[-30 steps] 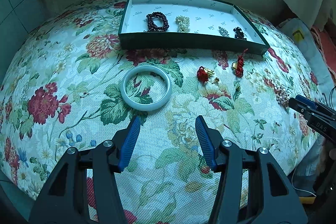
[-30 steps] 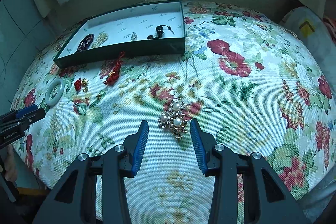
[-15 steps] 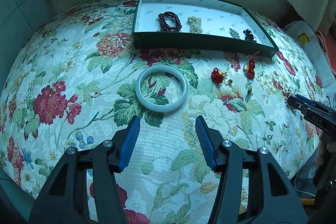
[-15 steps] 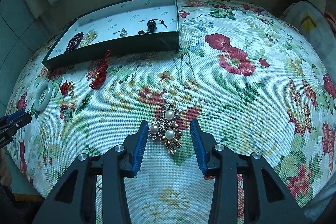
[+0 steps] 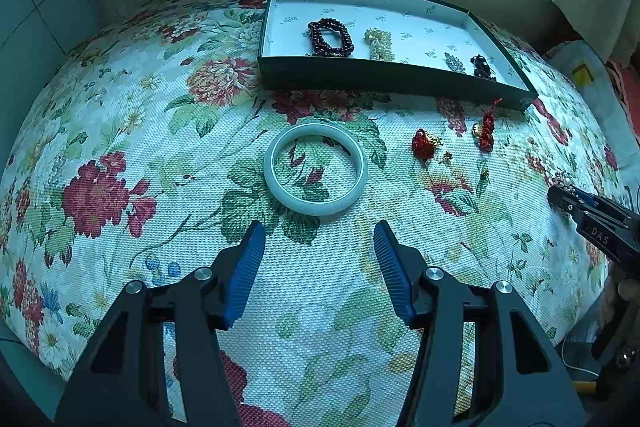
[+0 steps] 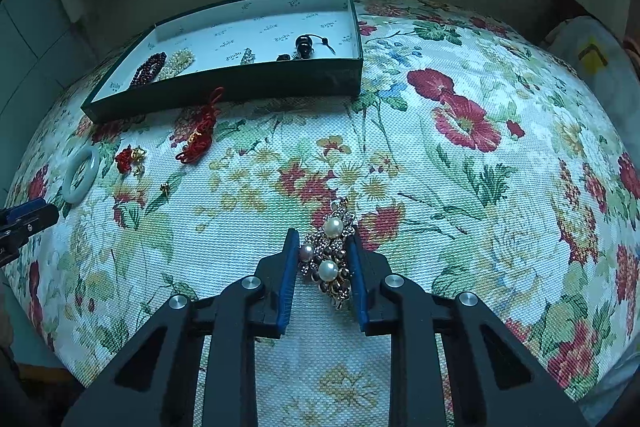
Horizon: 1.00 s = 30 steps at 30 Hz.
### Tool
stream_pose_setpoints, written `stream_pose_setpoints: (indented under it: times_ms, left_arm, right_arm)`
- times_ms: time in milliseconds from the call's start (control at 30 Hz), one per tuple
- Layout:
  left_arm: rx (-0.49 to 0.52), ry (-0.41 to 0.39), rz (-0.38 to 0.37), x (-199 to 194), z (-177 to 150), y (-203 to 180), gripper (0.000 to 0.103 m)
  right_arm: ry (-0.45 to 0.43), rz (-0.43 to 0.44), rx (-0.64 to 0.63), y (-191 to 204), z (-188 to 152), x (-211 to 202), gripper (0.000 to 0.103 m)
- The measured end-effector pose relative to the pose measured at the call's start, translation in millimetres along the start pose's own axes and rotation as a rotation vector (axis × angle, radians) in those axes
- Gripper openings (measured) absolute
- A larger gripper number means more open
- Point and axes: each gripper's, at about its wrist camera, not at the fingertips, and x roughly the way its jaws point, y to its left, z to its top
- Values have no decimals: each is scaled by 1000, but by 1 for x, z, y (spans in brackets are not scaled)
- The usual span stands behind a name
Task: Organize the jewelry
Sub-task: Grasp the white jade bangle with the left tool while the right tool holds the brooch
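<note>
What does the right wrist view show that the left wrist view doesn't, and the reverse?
Right wrist only: a clear look at the pearl brooch between the pads of the right gripper, whose jaws have just been closing and now touch its sides; the left view catches just a sliver at the tips.

Left wrist only: the left gripper with jaws open and empty, just short of the white bangle.

Both: the green box with the dark bead bracelet and pearl bracelet inside, the bangle, and the red knot charms on the floral cloth.
</note>
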Motion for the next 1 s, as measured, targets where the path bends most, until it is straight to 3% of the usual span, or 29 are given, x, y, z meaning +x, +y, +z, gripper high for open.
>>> stream_pose_setpoints:
  times_ms: [233, 367, 1000]
  left_arm:
    - [1, -4, 4, 3, 5, 1, 56]
    - [3, -11, 2, 6, 9, -1, 64]
    - [24, 0, 30, 45, 35, -1, 75]
  right_arm:
    - [-7, 10, 7, 1, 3, -1, 24]
    - [-15, 13, 4, 2, 6, -3, 24]
    - [-15, 42, -19, 7, 11, 4, 24]
